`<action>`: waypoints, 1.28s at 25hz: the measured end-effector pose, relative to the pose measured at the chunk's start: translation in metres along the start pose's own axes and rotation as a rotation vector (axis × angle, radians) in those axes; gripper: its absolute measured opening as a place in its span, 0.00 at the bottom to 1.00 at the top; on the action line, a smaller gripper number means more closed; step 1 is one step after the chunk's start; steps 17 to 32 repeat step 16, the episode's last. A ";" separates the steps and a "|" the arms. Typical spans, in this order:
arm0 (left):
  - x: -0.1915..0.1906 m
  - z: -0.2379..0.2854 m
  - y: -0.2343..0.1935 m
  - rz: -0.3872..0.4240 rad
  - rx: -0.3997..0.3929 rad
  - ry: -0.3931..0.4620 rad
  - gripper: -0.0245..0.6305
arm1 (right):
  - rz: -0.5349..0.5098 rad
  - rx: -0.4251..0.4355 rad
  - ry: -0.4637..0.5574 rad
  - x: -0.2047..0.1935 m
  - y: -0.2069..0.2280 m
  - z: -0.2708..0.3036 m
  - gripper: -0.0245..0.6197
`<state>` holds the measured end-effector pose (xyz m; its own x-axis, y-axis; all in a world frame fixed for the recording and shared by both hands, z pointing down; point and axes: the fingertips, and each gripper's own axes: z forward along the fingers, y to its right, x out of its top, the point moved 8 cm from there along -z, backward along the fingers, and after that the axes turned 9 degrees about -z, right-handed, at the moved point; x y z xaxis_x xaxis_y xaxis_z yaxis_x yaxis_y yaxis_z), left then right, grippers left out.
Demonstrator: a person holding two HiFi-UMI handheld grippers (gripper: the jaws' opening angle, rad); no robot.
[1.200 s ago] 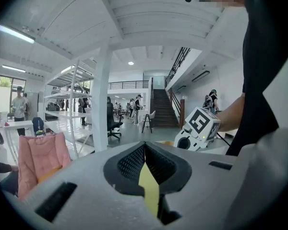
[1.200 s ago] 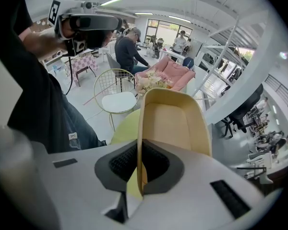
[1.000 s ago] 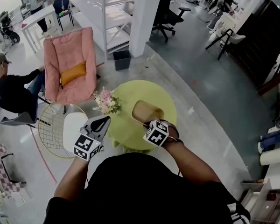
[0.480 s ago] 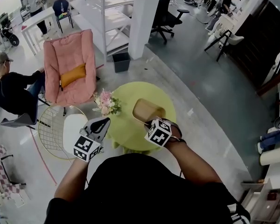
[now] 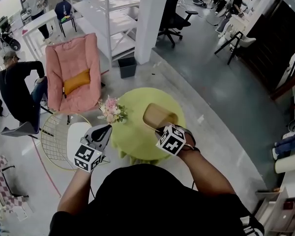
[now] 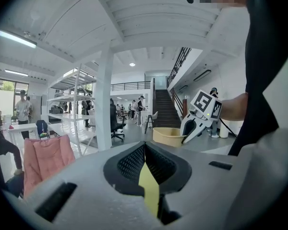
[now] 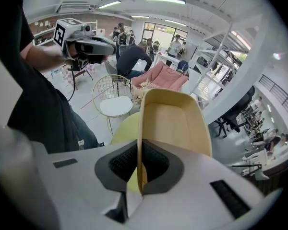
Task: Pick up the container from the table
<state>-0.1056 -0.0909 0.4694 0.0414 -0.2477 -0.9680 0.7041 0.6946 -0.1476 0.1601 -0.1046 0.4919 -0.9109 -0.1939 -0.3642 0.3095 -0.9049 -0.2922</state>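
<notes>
My right tongs (image 7: 139, 166) are pinched tight on the near rim of the tan container (image 5: 159, 117), which is over the right side of the round yellow-green counter (image 5: 130, 144). Left tongs (image 6: 145, 162) are closed on nothing, just off the counter's left edge.

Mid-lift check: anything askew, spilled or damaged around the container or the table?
Nothing stands out. The beige rounded plastic container looks empty and intact, pinched by one side wall in the right gripper over the round yellow-green table. The pink flower bunch sits at the table's edge.
</notes>
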 end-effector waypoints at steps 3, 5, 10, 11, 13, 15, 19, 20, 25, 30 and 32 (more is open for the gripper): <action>0.001 0.001 0.001 0.001 -0.001 0.003 0.06 | -0.005 -0.010 -0.008 -0.001 0.000 -0.005 0.06; 0.001 0.001 0.002 0.000 -0.003 0.004 0.06 | -0.006 -0.011 -0.015 -0.002 -0.001 -0.007 0.06; -0.002 0.003 0.003 -0.009 -0.004 -0.002 0.06 | 0.004 -0.010 -0.023 -0.008 0.000 -0.011 0.06; -0.001 0.003 0.003 -0.009 -0.004 -0.004 0.06 | 0.006 -0.009 -0.025 -0.010 0.000 -0.012 0.06; 0.001 0.005 0.005 -0.008 -0.005 -0.006 0.06 | 0.008 -0.009 -0.030 -0.015 0.002 -0.014 0.06; 0.002 0.007 0.008 -0.008 -0.003 -0.005 0.06 | 0.008 -0.010 -0.034 -0.019 0.003 -0.017 0.06; 0.002 0.008 0.009 -0.008 -0.003 -0.004 0.06 | 0.007 -0.011 -0.036 -0.022 0.003 -0.018 0.06; 0.002 0.008 0.009 -0.008 -0.003 -0.004 0.06 | 0.007 -0.011 -0.036 -0.022 0.003 -0.018 0.06; 0.002 0.008 0.009 -0.008 -0.003 -0.004 0.06 | 0.007 -0.011 -0.036 -0.022 0.003 -0.018 0.06; 0.002 0.008 0.009 -0.008 -0.003 -0.004 0.06 | 0.007 -0.011 -0.036 -0.022 0.003 -0.018 0.06; 0.002 0.008 0.009 -0.008 -0.003 -0.004 0.06 | 0.007 -0.011 -0.036 -0.022 0.003 -0.018 0.06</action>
